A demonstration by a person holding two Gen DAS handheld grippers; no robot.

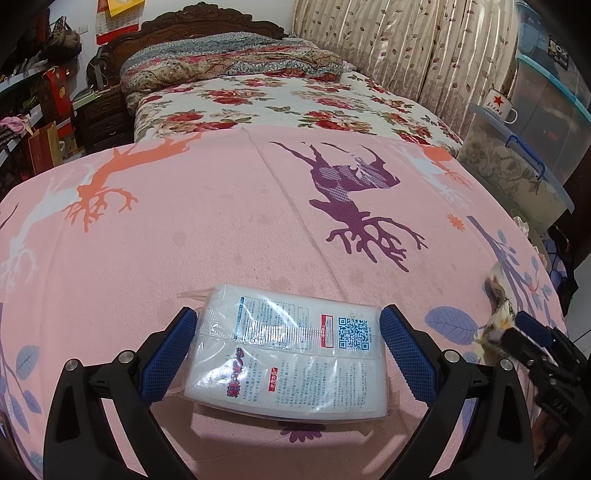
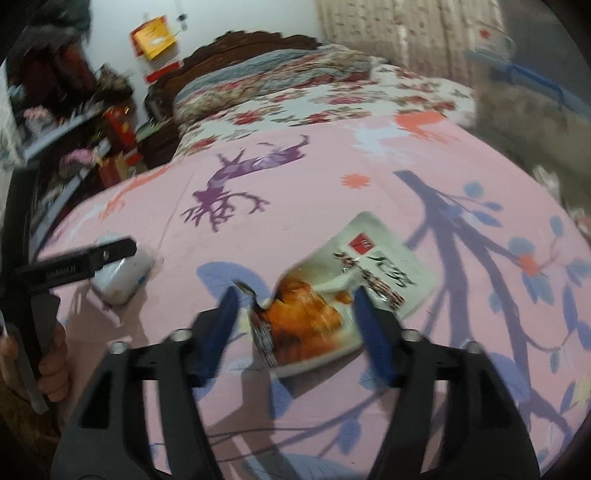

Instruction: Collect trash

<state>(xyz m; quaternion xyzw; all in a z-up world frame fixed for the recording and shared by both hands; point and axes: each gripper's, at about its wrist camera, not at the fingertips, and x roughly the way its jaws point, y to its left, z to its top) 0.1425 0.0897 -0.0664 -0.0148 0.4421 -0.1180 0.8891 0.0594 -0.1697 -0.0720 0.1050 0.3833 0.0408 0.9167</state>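
the left tool [image 1: 288,343] sits with its blue pads against both ends of a white tissue pack [image 1: 291,350], clenched on it just above the pink bedspread [image 1: 221,221] with its antlered deer prints. the pack's printed back faces up, showing text and a square code. the right tool [image 2: 299,317] straddles a torn snack wrapper [image 2: 332,291], white with an orange food picture and a red mark; the view is blurred, and whether its pads press the wrapper cannot be told. the wrapper lies on the bedspread's right side, over blue leaf prints. in the right wrist view the left tool and the pack appear at far left, a hand [image 2: 51,358] gripping the handle. beyond lie a floral sheet [image 1: 295,103], a folded quilt [image 1: 229,62] and a carved wooden headboard [image 1: 199,18].
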